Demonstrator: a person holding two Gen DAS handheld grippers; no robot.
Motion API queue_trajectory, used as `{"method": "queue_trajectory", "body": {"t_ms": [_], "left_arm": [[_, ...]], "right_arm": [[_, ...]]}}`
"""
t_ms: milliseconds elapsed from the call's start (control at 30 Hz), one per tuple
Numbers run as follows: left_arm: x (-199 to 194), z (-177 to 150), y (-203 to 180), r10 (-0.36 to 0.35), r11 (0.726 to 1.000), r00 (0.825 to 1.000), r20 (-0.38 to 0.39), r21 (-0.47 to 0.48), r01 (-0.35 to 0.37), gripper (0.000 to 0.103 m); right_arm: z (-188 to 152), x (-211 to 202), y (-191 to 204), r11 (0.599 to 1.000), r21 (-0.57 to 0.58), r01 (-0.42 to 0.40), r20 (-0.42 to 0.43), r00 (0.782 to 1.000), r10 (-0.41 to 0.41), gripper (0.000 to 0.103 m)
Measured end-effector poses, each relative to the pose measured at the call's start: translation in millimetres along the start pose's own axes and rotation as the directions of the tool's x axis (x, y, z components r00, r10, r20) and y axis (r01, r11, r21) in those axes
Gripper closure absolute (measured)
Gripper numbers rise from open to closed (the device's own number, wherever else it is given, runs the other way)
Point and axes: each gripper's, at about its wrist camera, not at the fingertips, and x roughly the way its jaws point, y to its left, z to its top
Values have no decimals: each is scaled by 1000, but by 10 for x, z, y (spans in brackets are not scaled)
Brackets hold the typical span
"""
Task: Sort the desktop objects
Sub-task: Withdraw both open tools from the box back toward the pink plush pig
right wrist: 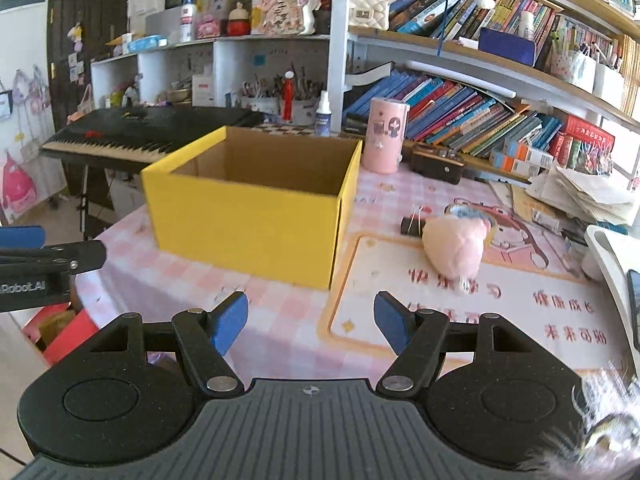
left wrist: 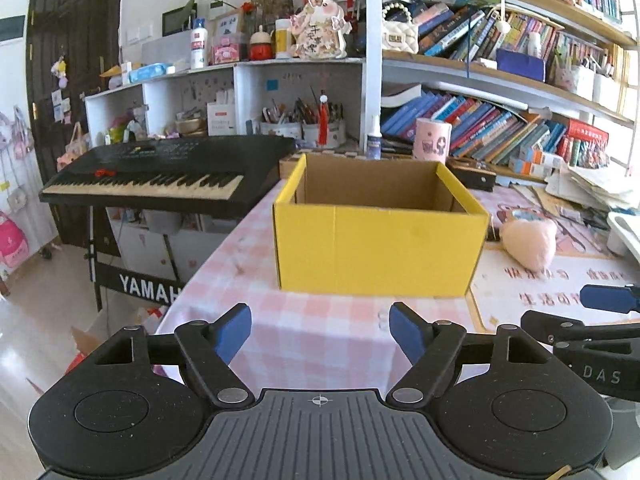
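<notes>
While both grippers are hovering over the pink checked tablecloth (left wrist: 320, 332), the left gripper (left wrist: 320, 330) and right gripper (right wrist: 310, 322) are each holding blue pads spread, nothing between them. A fuzzy, rounded pink plush toy (right wrist: 454, 246) is lying on the printed mat (right wrist: 520, 320) right of the open yellow cardboard box (right wrist: 248, 216), tapered end pointing nearward. Only the right view is showing the dark bundle (right wrist: 412, 226) touching it.

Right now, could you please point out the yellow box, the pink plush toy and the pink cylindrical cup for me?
yellow box (right wrist: 248, 224), right wrist view, on its front outer wall.
pink plush toy (right wrist: 454, 246), right wrist view, on the middle of its fuzzy body.
pink cylindrical cup (right wrist: 386, 136), right wrist view, on its printed side.
</notes>
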Motion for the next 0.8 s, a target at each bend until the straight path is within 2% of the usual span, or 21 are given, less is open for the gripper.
{"method": "queue_trajectory", "body": {"t_ms": [200, 433, 800], "left_arm": [[-81, -141, -21, -26, 1000, 999, -45, -9, 25, 24], [-119, -210, -90, -49, 999, 996, -70, 6, 50, 23], [-45, -224, -311, -112, 992, 988, -101, 39, 117, 21]], "right_arm": [[-147, -143, 76, 1000, -10, -8, -14, 1000, 8, 32], [-244, -226, 19, 999, 34, 18, -46, 999, -17, 31], [-321, -336, -97, 996, 38, 75, -59, 996, -73, 29]]}}
